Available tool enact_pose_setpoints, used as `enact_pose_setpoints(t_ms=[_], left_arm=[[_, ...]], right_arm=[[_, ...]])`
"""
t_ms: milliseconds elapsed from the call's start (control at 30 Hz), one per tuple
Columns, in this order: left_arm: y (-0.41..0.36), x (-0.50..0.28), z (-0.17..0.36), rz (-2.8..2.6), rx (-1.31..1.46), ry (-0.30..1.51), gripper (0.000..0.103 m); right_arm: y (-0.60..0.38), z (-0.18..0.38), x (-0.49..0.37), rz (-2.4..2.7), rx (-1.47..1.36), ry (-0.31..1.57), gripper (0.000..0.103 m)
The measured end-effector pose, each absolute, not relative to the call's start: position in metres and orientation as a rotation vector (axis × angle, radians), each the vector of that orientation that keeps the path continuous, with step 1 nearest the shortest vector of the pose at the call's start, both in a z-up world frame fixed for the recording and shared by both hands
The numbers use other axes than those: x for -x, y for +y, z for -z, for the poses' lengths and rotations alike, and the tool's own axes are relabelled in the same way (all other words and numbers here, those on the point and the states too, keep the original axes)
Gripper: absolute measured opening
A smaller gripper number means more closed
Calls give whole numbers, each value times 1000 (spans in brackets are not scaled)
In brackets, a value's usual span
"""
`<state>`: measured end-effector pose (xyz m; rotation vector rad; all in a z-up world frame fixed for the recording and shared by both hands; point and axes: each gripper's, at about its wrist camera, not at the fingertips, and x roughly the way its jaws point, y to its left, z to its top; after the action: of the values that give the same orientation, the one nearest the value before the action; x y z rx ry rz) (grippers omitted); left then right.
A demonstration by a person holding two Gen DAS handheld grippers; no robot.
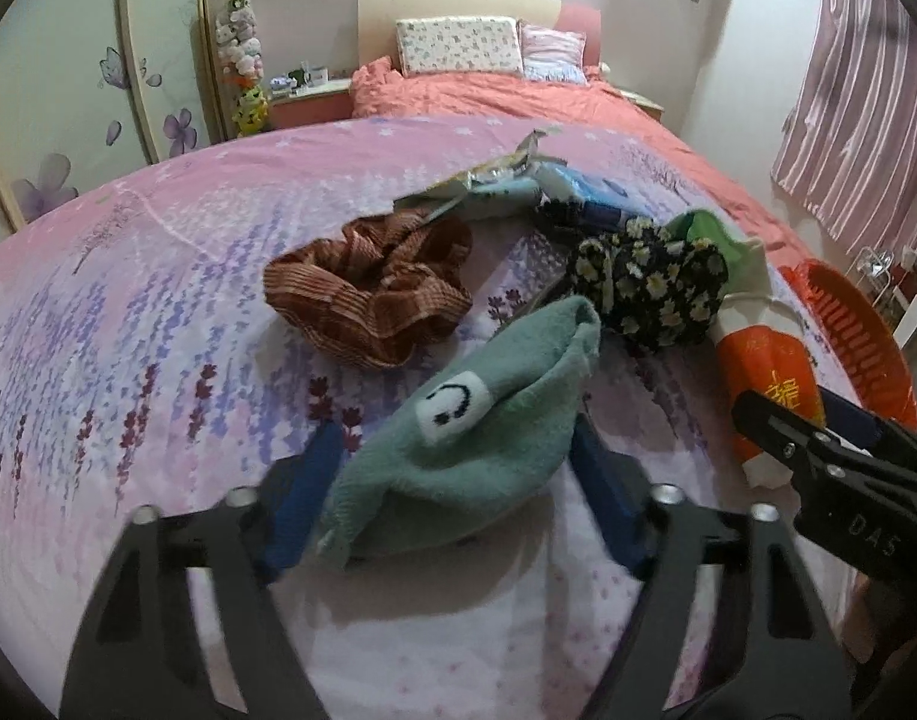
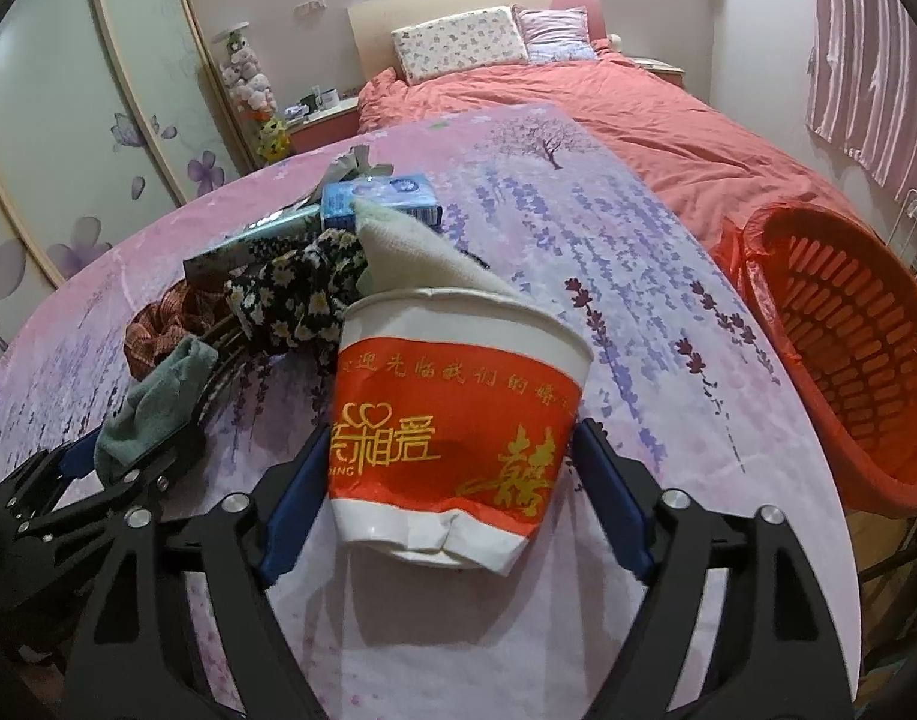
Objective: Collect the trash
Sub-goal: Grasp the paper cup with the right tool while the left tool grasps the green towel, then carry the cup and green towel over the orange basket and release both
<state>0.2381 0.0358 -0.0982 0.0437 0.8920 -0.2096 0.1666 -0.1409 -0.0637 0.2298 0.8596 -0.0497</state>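
Note:
A red and white paper cup (image 2: 458, 438) lies crushed between the fingers of my right gripper (image 2: 452, 474), which is shut on it just above the bed; it also shows in the left wrist view (image 1: 764, 372). My left gripper (image 1: 458, 480) is shut on a green sock with a smiley patch (image 1: 476, 420), also in the right wrist view (image 2: 152, 408). An empty red basket (image 2: 848, 348) stands at the bed's right edge. A blue packet (image 2: 386, 198) and crumpled wrappers (image 1: 500, 171) lie further back.
A brown checked scrunchie (image 1: 368, 294), a black daisy-print cloth (image 1: 650, 282) and a pale green towel (image 2: 422, 258) lie on the pink lavender bedspread (image 1: 158, 312). Pillows (image 1: 458, 45) sit at the headboard. A wardrobe stands left, curtains right.

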Motion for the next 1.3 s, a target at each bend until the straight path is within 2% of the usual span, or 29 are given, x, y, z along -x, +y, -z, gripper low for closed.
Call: enact_pose_setpoints(t_ms=[33,233,500,867,1133,1300], left_arm=[[36,-238,99,213,-40,900,55],[45,-231,96,231,-12,899,37],[54,-220,77,224,12,871,35],[39,-206,24,244,19,776,35],[12,-199,-2,299,12,732,25],[-7,-202,-3,328,8,738,22]], right_arm=[[-142,62,-165,48,-230,858,78],[-149,50,-152,33,-244,828,77],[-154,25,-135,25,-251,764,77],[-169,-15,-114,31,-243,649,77],[-195,-28,-104,71,-260,589,77],[-214,-25,-103,102,-281,580,77]])
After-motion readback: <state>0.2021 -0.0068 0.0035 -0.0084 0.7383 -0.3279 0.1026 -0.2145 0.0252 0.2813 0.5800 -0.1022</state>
